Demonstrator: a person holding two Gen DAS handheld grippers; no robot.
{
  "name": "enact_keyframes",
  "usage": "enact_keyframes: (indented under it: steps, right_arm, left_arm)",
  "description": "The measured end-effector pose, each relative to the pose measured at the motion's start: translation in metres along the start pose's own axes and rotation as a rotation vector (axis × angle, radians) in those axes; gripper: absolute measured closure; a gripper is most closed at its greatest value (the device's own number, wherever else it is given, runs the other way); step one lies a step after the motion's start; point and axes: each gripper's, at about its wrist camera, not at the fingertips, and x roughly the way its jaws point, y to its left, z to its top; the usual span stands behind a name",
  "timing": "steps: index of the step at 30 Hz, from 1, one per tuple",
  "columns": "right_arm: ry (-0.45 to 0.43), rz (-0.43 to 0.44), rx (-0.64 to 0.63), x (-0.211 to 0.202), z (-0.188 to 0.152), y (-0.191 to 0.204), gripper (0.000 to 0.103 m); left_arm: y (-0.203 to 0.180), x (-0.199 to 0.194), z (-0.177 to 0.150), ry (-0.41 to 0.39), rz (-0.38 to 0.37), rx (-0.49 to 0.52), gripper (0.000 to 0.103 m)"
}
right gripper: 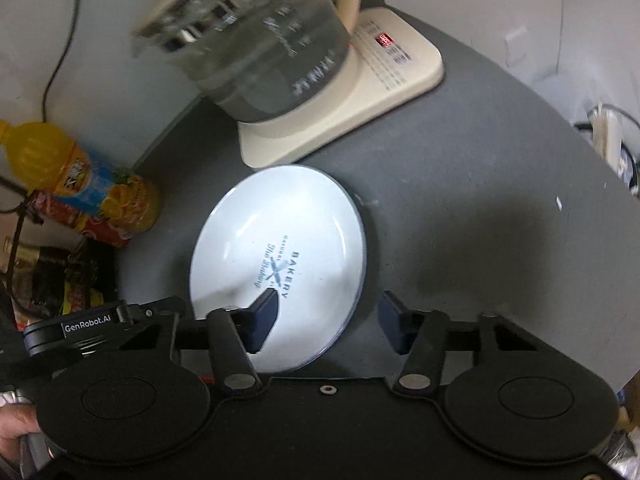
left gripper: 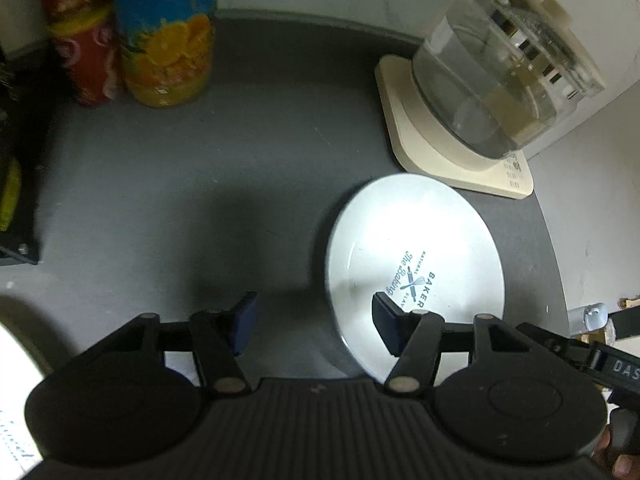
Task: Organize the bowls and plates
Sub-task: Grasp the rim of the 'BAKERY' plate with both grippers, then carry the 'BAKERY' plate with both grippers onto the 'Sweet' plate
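Your two grippers over one plate

Your left gripper (left gripper: 314,322) and right gripper (right gripper: 326,320) gape apart, each hiding some of the plate (left gripper: 416,240).

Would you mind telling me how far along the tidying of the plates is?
Nothing looks done yet. The white plate lies flat on the grey counter by the kettle. Both the left gripper and right gripper straddle opposite rims, open, gripping nothing. Lifting and putting it away remain.
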Motion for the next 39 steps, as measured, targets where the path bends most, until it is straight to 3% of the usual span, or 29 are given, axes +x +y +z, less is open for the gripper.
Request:
enact_keyframes:
  steps: [3, 5, 13, 22, 28, 39]
  right_arm:
    - [0.019, -0.009, 0.018, 0.009, 0.001, -0.006, 0.061]
    - [0.031, -0.012, 0.031, 0.015, 0.002, -0.009, 0.071]
    - [0.069, -0.027, 0.048, 0.035, 0.002, -0.017, 0.081]
    - [0.089, -0.008, 0.038, 0.047, 0.004, -0.018, 0.086]
    - [0.097, 0.001, -0.004, 0.049, 0.004, -0.012, 0.09]
    - [0.031, 0.031, -0.088, 0.022, 0.01, 0.007, 0.091]
  left_arm:
    - [-0.002, 0.012, 0.003, 0.019, -0.01, 0.01, 0.048]
    - [-0.002, 0.019, 0.005, 0.036, -0.018, 0.008, 0.054]
    - [-0.002, 0.038, 0.007, 0.073, -0.03, -0.016, 0.074]
    - [0.001, 0.044, 0.003, 0.063, -0.07, -0.056, 0.089]
    - [0.0, 0.041, 0.003, 0.062, -0.074, -0.061, 0.092]
    - [-0.005, 0.005, 0.006, -0.023, -0.092, -0.05, 0.094]
